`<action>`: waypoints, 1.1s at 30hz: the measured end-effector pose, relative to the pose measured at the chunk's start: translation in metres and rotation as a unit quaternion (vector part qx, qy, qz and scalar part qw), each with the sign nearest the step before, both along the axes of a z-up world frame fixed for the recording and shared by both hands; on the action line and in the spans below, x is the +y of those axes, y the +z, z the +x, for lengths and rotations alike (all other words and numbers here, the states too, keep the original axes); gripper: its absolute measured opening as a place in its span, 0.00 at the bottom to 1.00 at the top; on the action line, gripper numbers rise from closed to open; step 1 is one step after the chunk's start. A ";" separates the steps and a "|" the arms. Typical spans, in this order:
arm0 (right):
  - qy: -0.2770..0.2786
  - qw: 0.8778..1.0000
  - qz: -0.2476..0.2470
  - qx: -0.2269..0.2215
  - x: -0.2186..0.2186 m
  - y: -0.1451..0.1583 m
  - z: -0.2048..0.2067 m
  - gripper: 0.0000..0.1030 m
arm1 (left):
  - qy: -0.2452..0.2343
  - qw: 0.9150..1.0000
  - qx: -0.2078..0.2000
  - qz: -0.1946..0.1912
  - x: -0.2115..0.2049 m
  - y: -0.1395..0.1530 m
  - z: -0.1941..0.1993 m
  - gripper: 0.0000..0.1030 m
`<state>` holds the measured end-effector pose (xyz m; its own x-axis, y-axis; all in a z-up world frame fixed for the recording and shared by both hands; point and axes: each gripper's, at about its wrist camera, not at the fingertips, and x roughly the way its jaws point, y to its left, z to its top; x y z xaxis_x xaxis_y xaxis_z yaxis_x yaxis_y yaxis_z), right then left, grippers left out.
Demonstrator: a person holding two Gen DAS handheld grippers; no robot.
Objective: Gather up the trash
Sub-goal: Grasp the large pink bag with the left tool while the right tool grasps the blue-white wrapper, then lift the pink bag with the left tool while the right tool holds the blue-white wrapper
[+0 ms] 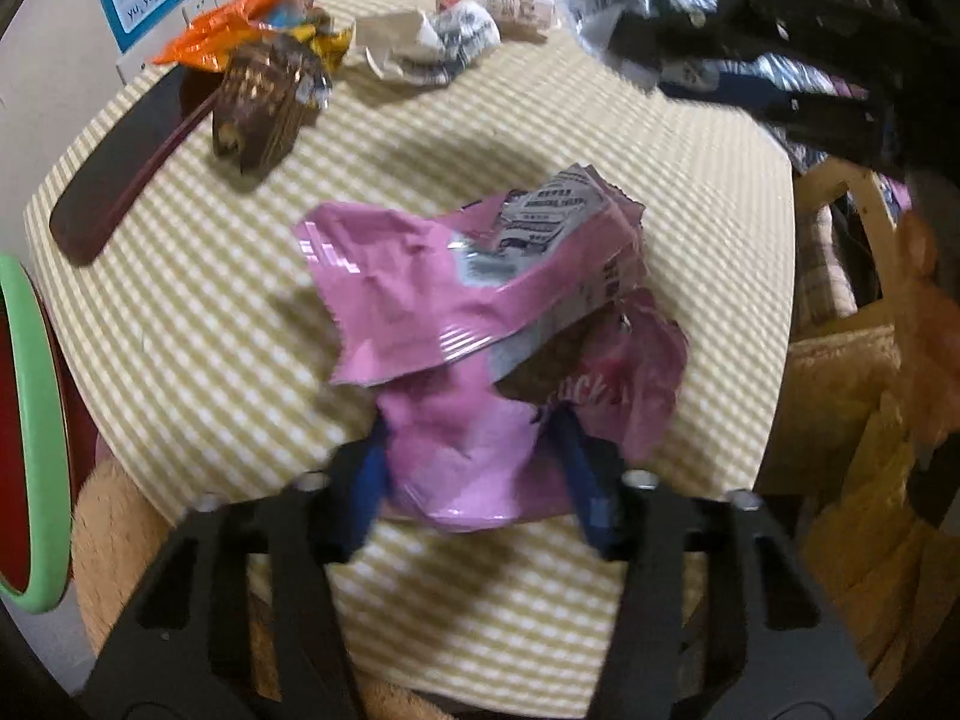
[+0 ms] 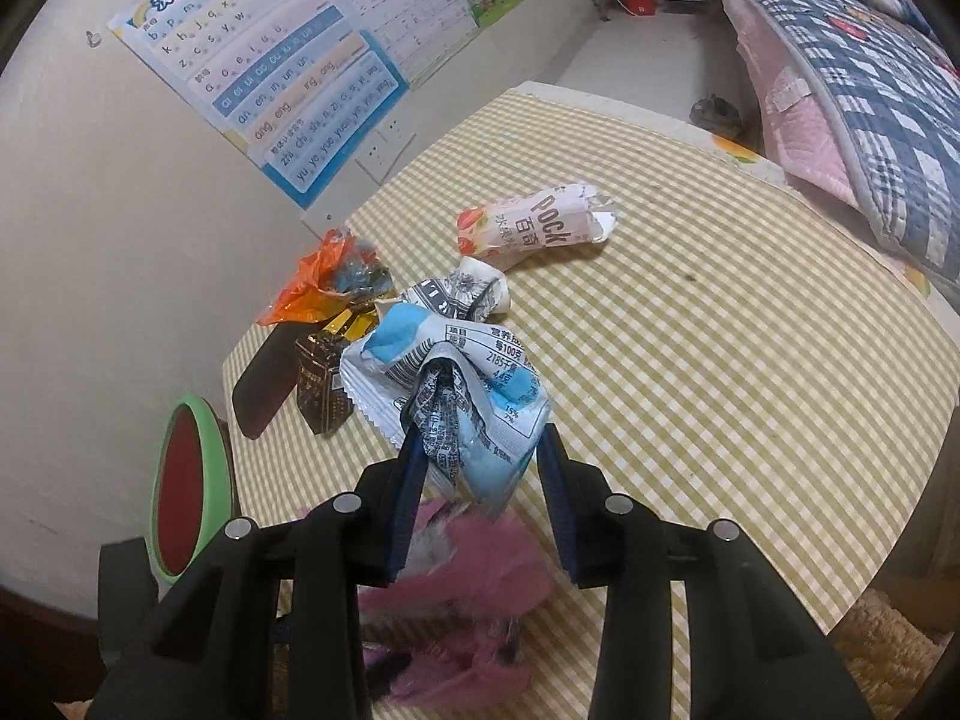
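Table (image 2: 720,360): round top under a yellow checked cloth; everything below is placed against it.
Pink wrapper (image 1: 480,300): crumpled, raised over the table's near side.
Left gripper (image 1: 474,468): fingers closed partway onto the pink wrapper's lower end.
Blue-and-white wrapper (image 2: 456,396): crushed, lifted above the table's near edge.
Right gripper (image 2: 480,480): fingers pinching that wrapper's bottom.
Pocky wrapper (image 2: 534,228): lying mid-table.
Orange wrapper (image 2: 324,288): at the table's wall-side edge.

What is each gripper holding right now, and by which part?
Left gripper pinches the pink wrapper by its near end. Right gripper pinches the blue-white wrapper by its near end.
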<state>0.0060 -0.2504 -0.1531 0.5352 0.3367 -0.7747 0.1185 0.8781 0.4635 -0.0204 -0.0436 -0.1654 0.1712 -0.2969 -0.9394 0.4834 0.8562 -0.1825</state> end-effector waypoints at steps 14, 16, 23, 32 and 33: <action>-0.012 1.000 0.015 -0.012 -0.003 0.005 -0.002 0.36 | 0.013 0.998 -0.063 -0.018 0.012 0.033 0.001 0.28; -0.014 1.000 0.019 -0.016 -0.004 0.007 -0.003 0.36 | 0.016 0.997 -0.074 -0.019 0.017 0.040 0.000 0.28; -0.015 0.999 0.026 -0.021 -0.004 0.010 -0.004 0.36 | 0.039 0.995 -0.085 -0.021 0.028 0.048 0.005 0.28; -0.023 0.999 0.031 -0.023 -0.009 0.013 -0.007 0.36 | 0.032 0.997 -0.074 -0.014 0.028 0.041 0.002 0.43; -0.025 0.999 0.031 -0.024 -0.010 0.014 -0.008 0.36 | 0.030 0.997 -0.076 -0.014 0.028 0.041 0.001 0.45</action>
<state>-0.0022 -0.2601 -0.1394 0.5882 0.3551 -0.7266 0.1373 0.8416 0.5224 -0.0198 -0.0153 -0.1242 0.3286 -0.3067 -0.8933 0.4547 0.8804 -0.1350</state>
